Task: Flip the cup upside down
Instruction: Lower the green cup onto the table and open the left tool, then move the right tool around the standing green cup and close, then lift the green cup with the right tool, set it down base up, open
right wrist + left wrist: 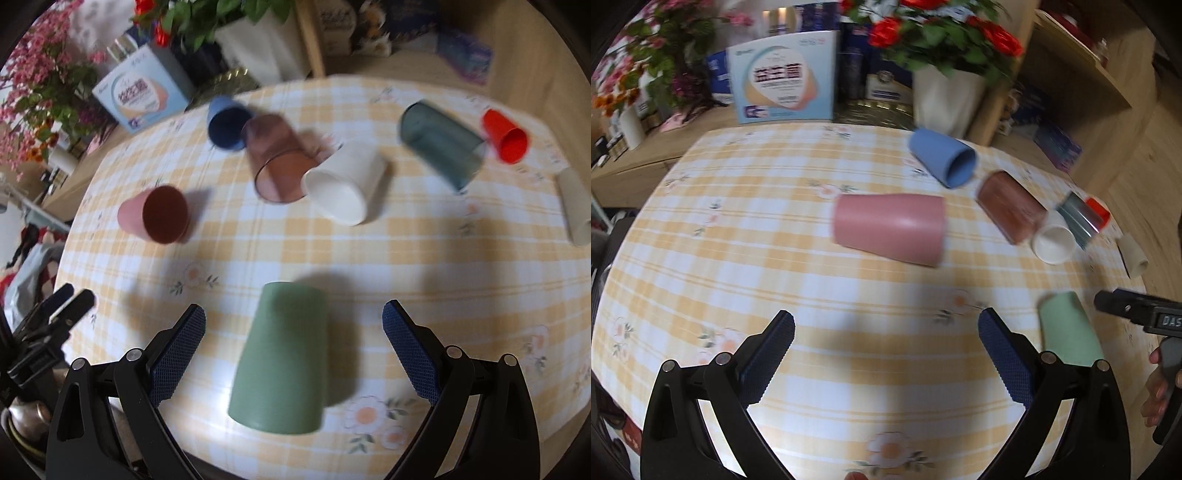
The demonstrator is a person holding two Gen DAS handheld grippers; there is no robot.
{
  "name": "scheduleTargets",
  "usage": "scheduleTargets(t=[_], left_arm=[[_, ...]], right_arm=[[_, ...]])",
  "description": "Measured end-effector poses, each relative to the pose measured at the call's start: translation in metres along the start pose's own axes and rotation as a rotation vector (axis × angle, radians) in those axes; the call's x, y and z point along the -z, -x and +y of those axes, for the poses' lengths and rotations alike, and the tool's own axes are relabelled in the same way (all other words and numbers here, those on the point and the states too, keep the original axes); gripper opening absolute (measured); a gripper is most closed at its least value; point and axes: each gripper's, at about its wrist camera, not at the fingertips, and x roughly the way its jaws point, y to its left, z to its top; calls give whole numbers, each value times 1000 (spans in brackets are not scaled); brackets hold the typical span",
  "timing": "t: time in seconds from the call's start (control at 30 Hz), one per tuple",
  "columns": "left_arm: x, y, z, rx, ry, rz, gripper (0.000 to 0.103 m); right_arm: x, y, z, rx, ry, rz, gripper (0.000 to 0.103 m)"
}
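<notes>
The green cup (282, 360) is seen lying on its side between the wide-spread, empty fingers of the right gripper (293, 334), near the table's front edge (480, 448). If it is nudged before the pads close, it could be rolled off that edge. The left gripper (886, 341) is also held wide with nothing in it, over bare cloth. Beyond, open room is narrowed by 7 more toppled cups, the white cup (343, 181) seemingly touching the brown cup (277, 162).
</notes>
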Motion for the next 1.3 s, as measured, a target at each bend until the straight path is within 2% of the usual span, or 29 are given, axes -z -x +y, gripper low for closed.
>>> scheduleTargets(t=[0.33, 0.53, 0.6, 0.7, 0.77, 1.03, 1.13, 1.3], left_arm=[[-1, 25, 46, -24, 74, -55, 97], [2, 31, 52, -17, 93, -56, 97], [3, 30, 52, -15, 94, -51, 97], [5, 30, 49, -6, 97, -47, 97], [6, 32, 46, -1, 93, -49, 97], [8, 36, 43, 2, 93, -49, 97], [9, 38, 42, 6, 94, -55, 97], [10, 41, 41, 9, 93, -62, 97]], right_arm=[[-15, -49, 10, 10, -8, 163, 93], [-17, -59, 8, 1, -40, 182, 92], [-16, -60, 7, -6, -47, 193, 62], [-16, -64, 2, -17, -80, 214, 58], [-16, -64, 3, -15, -73, 210, 54], [-11, -55, 2, -36, -61, 181, 54], [-6, -44, 3, -39, -29, 140, 54], [14, -12, 3, -30, 25, 16, 54]])
